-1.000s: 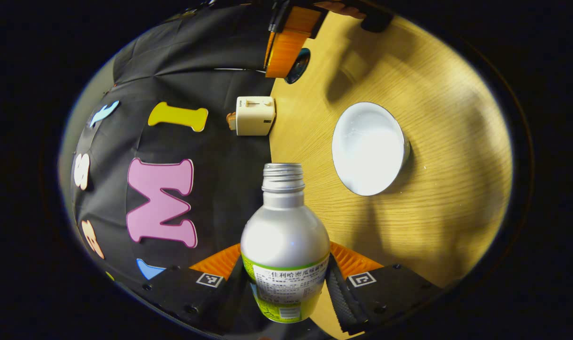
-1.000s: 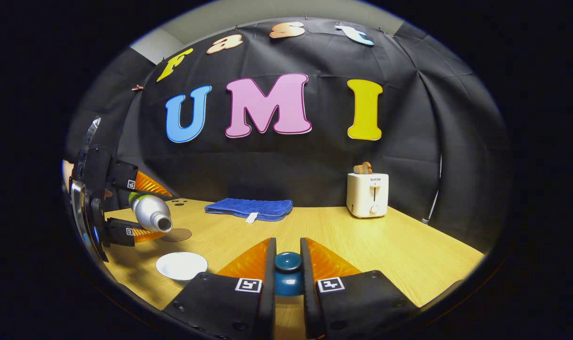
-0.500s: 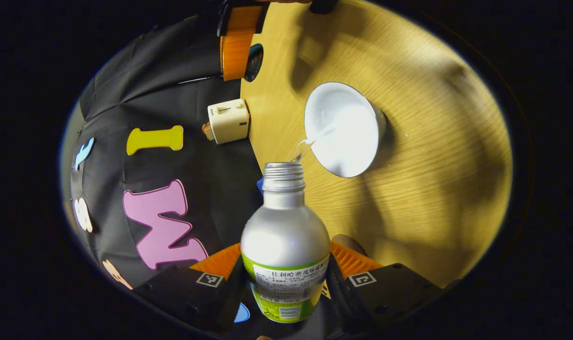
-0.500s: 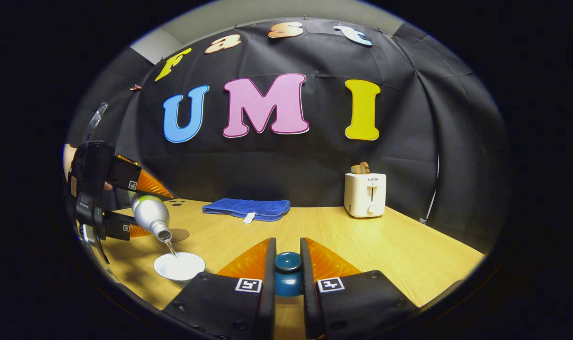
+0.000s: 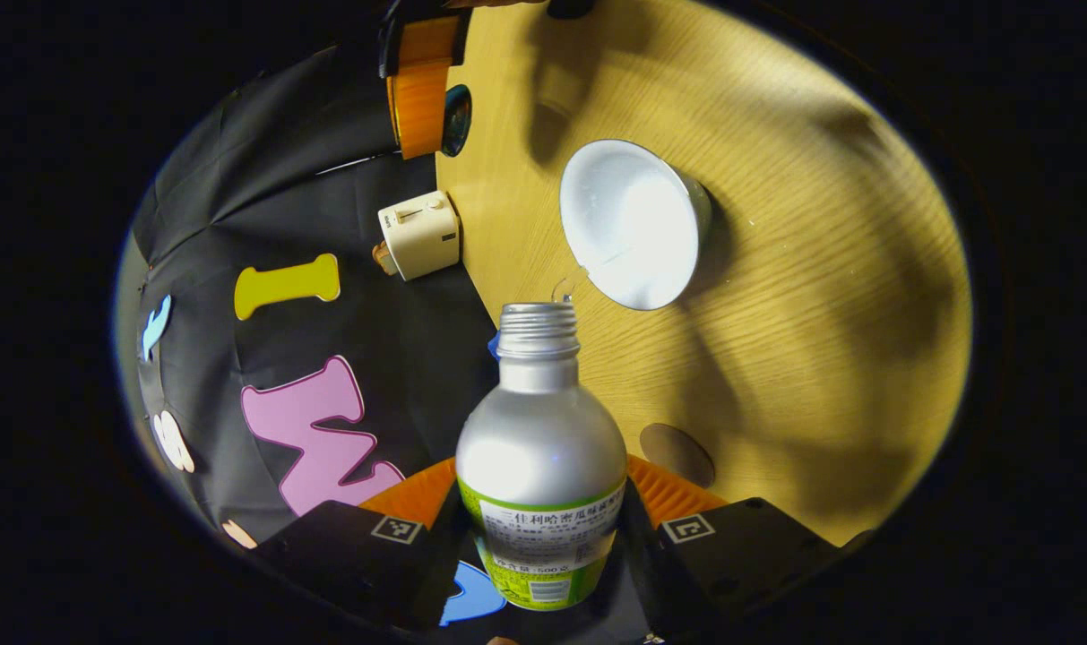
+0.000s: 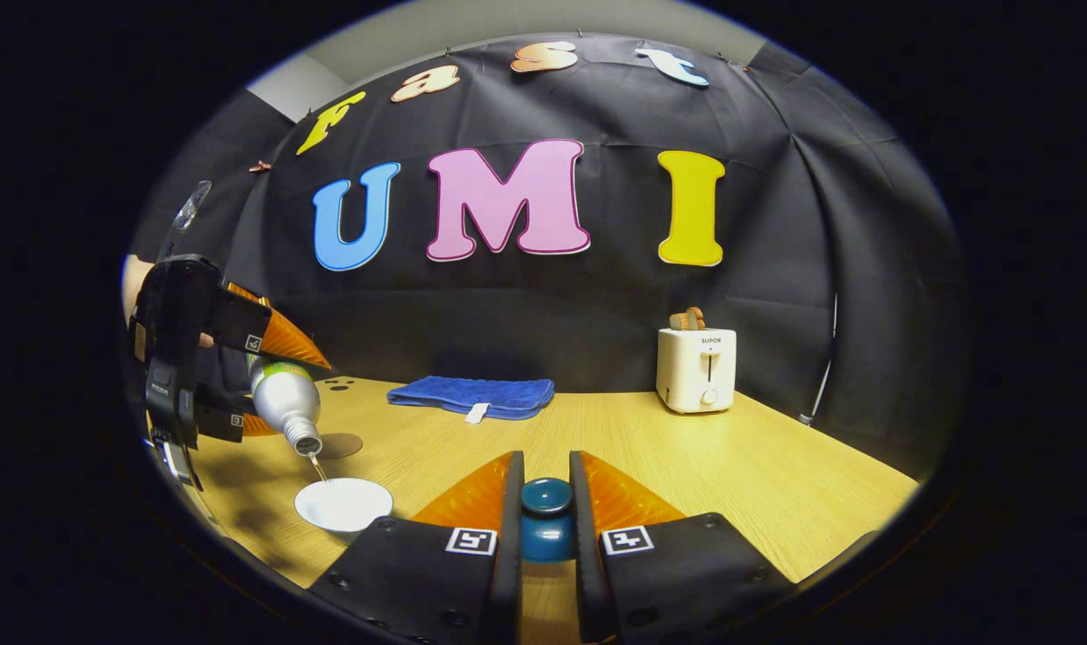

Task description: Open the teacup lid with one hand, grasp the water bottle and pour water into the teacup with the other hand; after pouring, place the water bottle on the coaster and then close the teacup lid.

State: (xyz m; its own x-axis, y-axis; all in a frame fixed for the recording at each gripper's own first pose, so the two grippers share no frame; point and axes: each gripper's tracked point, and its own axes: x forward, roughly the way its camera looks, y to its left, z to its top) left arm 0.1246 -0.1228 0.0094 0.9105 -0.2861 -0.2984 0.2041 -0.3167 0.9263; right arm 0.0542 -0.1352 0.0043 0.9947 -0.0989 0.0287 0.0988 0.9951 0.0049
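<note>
water bottle [image 5: 540, 448], pinched by the left gripper [image 5: 543, 528], tips water into the teacup [image 5: 633, 224]; right gripper [image 6: 546, 524] clamps the lid [image 6: 546, 515].

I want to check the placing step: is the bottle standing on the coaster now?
No, the left gripper holds the bottle tilted in the air above the teacup, and the coaster lies bare behind it.

The left gripper [image 5: 540, 528] is tilted downward, jaws clamped; the right gripper [image 6: 546, 511] is level, jaws clamped too.
</note>
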